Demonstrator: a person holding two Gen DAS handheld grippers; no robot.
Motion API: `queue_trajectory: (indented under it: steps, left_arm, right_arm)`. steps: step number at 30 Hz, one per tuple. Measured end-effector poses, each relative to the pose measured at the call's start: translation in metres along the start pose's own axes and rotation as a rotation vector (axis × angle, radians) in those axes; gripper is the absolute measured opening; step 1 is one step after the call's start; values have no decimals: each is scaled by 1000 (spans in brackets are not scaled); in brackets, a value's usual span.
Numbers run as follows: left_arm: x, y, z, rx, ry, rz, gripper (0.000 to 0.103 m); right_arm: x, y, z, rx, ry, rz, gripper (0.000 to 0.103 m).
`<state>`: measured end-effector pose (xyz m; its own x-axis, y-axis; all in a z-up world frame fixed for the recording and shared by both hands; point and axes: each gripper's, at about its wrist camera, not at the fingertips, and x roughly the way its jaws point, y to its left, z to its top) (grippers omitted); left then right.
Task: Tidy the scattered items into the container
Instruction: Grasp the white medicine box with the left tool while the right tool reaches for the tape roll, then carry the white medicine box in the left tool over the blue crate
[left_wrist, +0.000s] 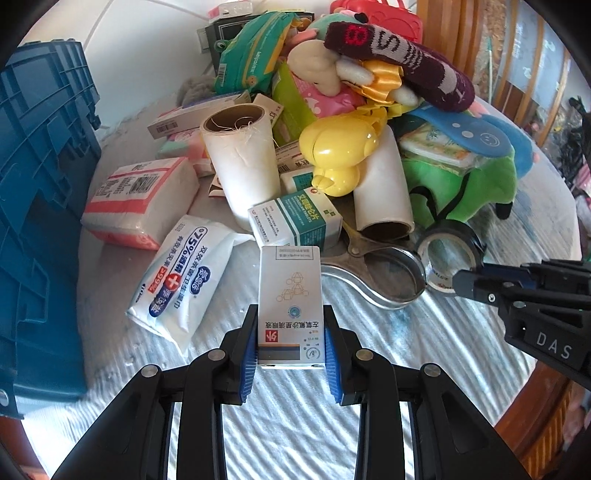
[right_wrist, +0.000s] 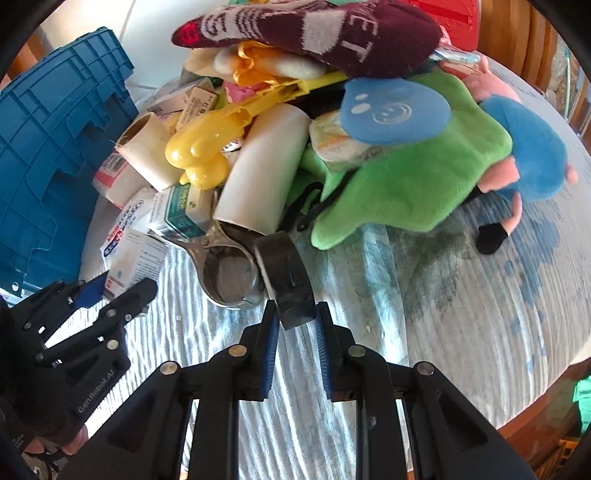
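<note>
My left gripper is shut on a white eye-drop box, held upright just above the striped cloth. My right gripper is shut on a black tape roll at the front of the pile; that roll also shows in the left wrist view. The blue crate stands at the left, also in the right wrist view. The pile holds a wet-wipe pack, a green-and-white medicine box, paper rolls, a yellow duck toy and plush toys.
Metal tongs lie between the box and the tape roll. A maroon sock tops the pile. A tissue pack lies beside the crate. The table's wooden edge runs at the right. Each gripper shows in the other's view.
</note>
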<state>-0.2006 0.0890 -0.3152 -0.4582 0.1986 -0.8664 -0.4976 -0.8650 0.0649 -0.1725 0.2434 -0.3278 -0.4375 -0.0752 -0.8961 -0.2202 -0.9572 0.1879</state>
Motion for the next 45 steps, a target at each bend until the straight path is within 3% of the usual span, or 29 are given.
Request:
queue_trajectory:
  steps: [3, 7, 9, 20, 33, 40, 45]
  left_arm:
    - [-3, -7, -4, -2, 5, 2, 30]
    - [-2, -2, -5, -5, 4, 8, 30]
    - [-4, 0, -4, -9, -1, 11, 30]
    - [-31, 7, 25, -28, -89, 20, 30]
    - [-130, 30, 89, -63, -351, 78, 30]
    - [-209, 67, 115, -121, -541, 171, 30]
    - [-265, 113, 115, -195, -636, 294, 30]
  right_arm:
    - [5, 5, 3, -14, 3, 8, 26]
    - [11, 8, 7, -21, -4, 25, 27]
    - [13, 11, 9, -31, 12, -11, 18]
    - [-28, 28, 28, -114, -50, -7, 18]
    - [-145, 82, 80, -280, -289, 3, 18]
    - [-217, 135, 119, -418, -461, 40, 18]
    - [-254, 201, 135, -529, -556, 135, 18]
